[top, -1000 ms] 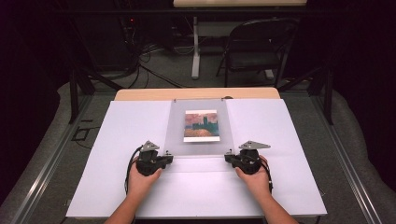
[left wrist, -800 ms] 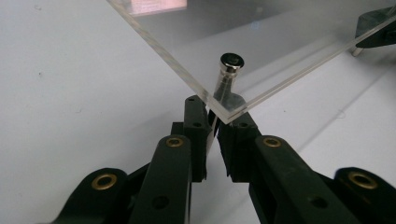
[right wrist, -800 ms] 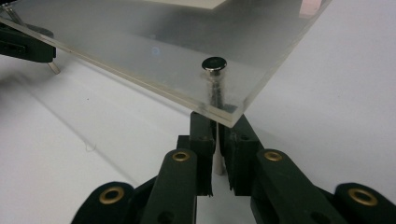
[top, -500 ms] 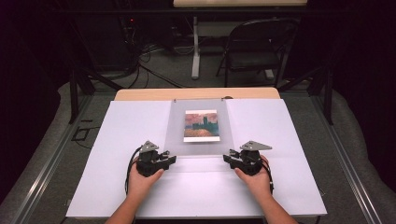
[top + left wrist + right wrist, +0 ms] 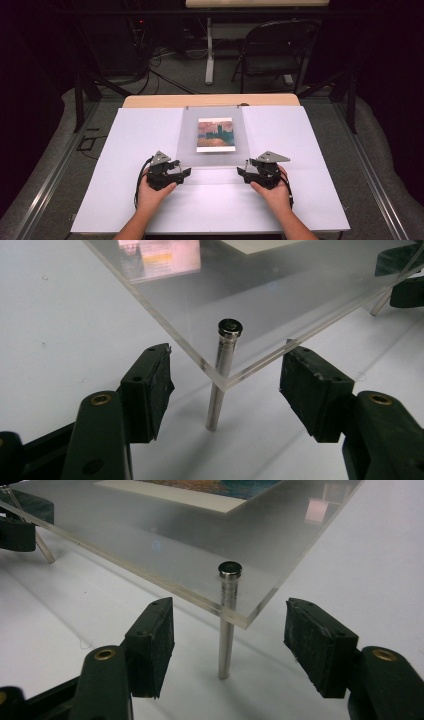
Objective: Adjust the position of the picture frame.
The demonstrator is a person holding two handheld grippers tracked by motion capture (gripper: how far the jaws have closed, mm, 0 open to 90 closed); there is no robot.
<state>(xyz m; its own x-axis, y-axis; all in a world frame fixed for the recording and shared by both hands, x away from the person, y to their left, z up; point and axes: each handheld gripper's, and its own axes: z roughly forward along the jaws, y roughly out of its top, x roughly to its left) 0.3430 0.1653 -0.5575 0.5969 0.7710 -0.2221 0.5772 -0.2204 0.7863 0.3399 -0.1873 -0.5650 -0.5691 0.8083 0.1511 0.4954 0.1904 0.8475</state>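
A clear acrylic panel [image 5: 212, 135] stands level above the white desk [image 5: 125, 150] on slim metal posts, one under each near corner [image 5: 222, 372] [image 5: 227, 625]. A small picture [image 5: 215, 134] in orange and teal tones shows at its middle, white-bordered.

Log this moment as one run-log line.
left tongs: just opened, astride near corner of clear acrylic panel, pads clear | right tongs: same at other corner | panel: standing on metal legs | picture: under panel

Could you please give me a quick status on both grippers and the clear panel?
Left gripper and right gripper open, just released. Clear panel stands on its metal legs, a near corner between each pair of fingers. Nothing in the way.
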